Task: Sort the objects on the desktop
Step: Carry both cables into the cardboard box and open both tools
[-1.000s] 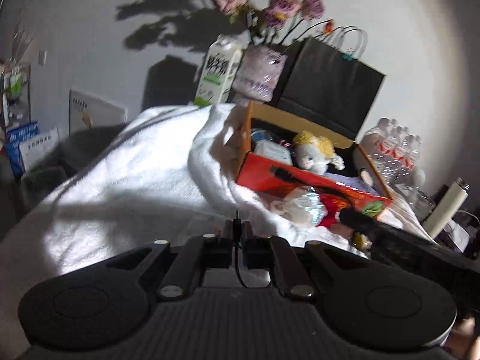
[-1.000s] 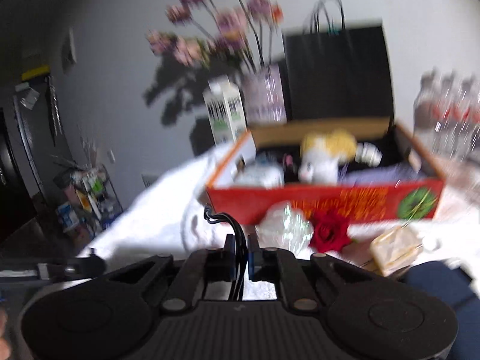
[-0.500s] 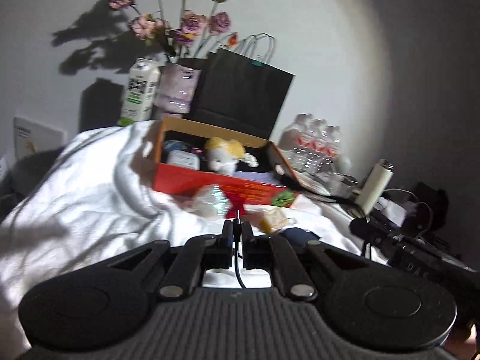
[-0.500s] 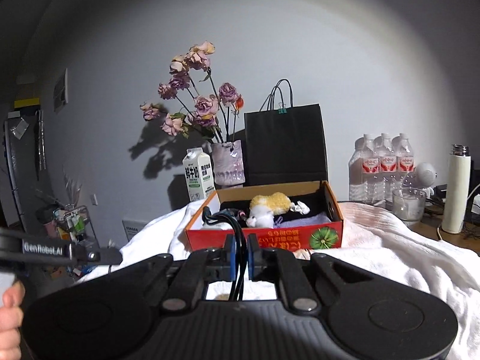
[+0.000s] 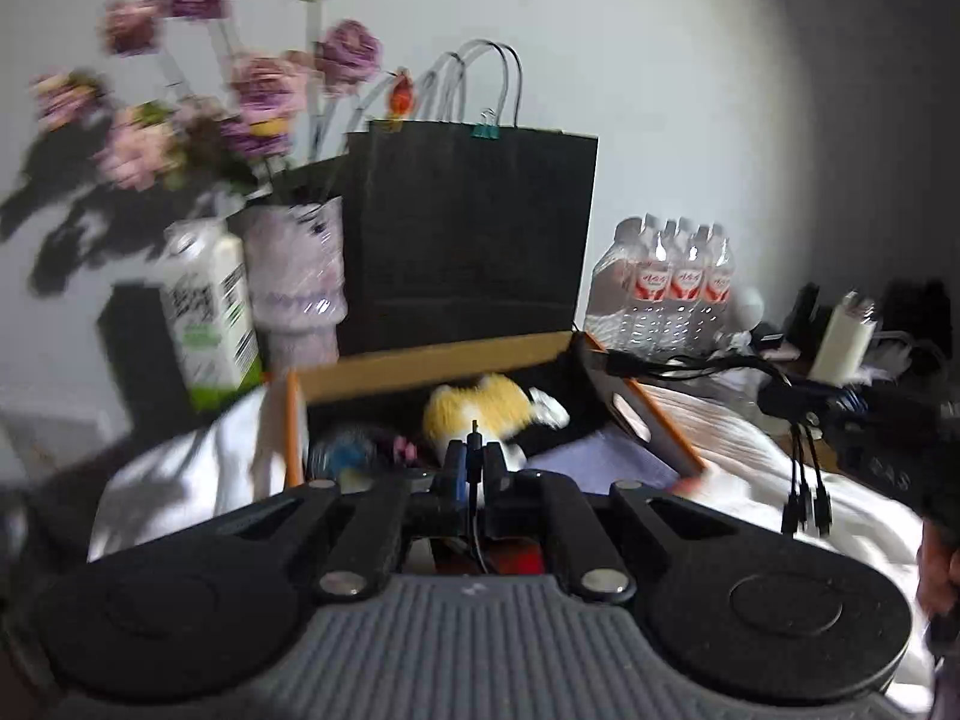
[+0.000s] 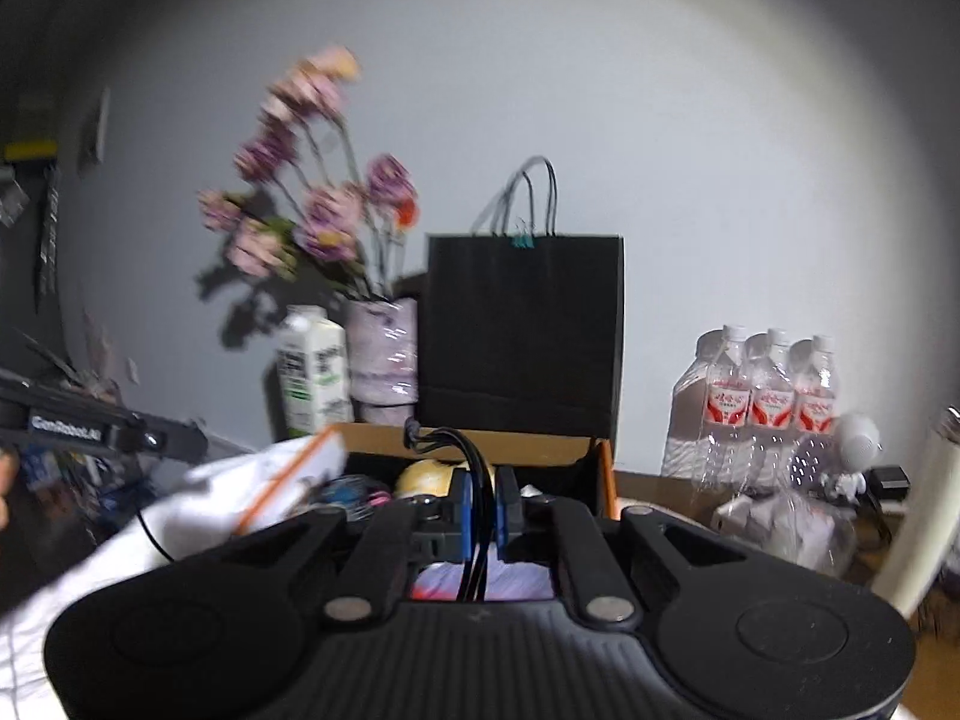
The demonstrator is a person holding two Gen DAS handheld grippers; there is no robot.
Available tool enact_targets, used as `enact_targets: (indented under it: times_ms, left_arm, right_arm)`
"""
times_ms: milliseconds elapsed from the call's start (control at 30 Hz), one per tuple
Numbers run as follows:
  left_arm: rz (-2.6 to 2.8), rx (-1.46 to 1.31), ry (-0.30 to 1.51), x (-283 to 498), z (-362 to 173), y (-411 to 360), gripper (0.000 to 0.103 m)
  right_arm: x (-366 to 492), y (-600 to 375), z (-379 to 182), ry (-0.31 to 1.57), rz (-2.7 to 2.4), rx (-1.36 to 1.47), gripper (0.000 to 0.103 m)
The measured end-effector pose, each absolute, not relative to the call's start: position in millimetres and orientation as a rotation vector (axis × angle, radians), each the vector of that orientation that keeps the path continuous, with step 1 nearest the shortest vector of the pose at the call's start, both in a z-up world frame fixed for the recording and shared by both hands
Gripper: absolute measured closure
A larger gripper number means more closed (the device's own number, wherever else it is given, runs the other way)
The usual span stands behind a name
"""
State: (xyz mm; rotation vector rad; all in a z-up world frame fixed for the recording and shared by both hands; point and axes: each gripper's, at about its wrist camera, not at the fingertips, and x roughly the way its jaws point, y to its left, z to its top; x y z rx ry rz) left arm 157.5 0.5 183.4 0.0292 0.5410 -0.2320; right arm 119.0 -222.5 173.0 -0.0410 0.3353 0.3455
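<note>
a: starting close in, the left tongs (image 5: 472,468) are sitting pressed together on a thin black cable (image 5: 475,531) that is running down between the fingers. the right tongs (image 6: 482,510) are clamped the same way on a thicker bundle of black cables (image 6: 474,534).

b: and where is the sorting box sitting?

a: the orange cardboard box (image 5: 456,357) is lying just beyond both tongs on the white cloth (image 5: 180,480), open at the top. inside, a yellow and white plush toy (image 5: 480,408) is resting near the middle, with a blurred blue thing to its left. i cannot tell what that one is.

b: what is worrying you from here?

a: both views are smearing, so aim is looking unsure to me. the multi-head charging cable (image 5: 804,468) is hanging at the right, near the box's right wall, and its loose ends could be catching on the rim or dragging the box. further back, the milk carton (image 5: 210,312), the flower vase (image 5: 297,282) and the black paper bag (image 5: 474,240) are standing just behind the box, so a swinging cable could be tipping the carton or vase.

b: and beyond that?

a: the pack of water bottles (image 6: 762,402) is standing well to the right, by the wall.
</note>
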Motion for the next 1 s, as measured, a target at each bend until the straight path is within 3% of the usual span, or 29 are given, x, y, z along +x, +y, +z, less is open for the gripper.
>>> enact_targets:
  times_ms: [267,467,500,533,567,633,667,733,767,800,1000]
  left_arm:
    - [-0.207,-0.109,0.654,308,138,26,0.097]
    - [-0.085,0.01,0.77,376,90,45,0.095]
    - [-0.059,0.04,0.798,383,83,45,0.091]
    - [-0.034,0.073,0.827,388,77,45,0.079]
    - [-0.026,0.094,0.837,392,74,45,0.078]
    - [-0.05,0.115,0.816,391,75,43,0.057]
    - [-0.055,0.117,0.813,390,77,41,0.051]
    - [-0.027,0.129,0.787,387,86,35,0.026]
    - [-0.023,0.131,0.762,383,92,32,0.023]
    - [-0.026,0.127,0.741,378,99,31,0.02]
    - [0.088,0.037,0.836,363,132,28,0.006]
  right_arm:
    - [284,-184,140,0.56,0.345,-0.129,0.097]
    - [357,-166,107,0.695,0.304,-0.172,0.096]
    - [366,-163,101,0.715,0.28,-0.195,0.096]
    - [374,-161,95,0.736,0.255,-0.221,0.096]
    - [382,-160,90,0.76,0.236,-0.24,0.096]
    - [394,-157,81,0.797,0.195,-0.267,0.095]
    - [398,-156,79,0.8,0.171,-0.274,0.088]
    - [401,-155,81,0.808,0.153,-0.26,0.068]
    - [400,-156,85,0.806,0.159,-0.228,0.054]
    - [398,-158,91,0.802,0.169,-0.188,0.05]
    - [363,-160,137,0.756,0.251,-0.062,0.042]
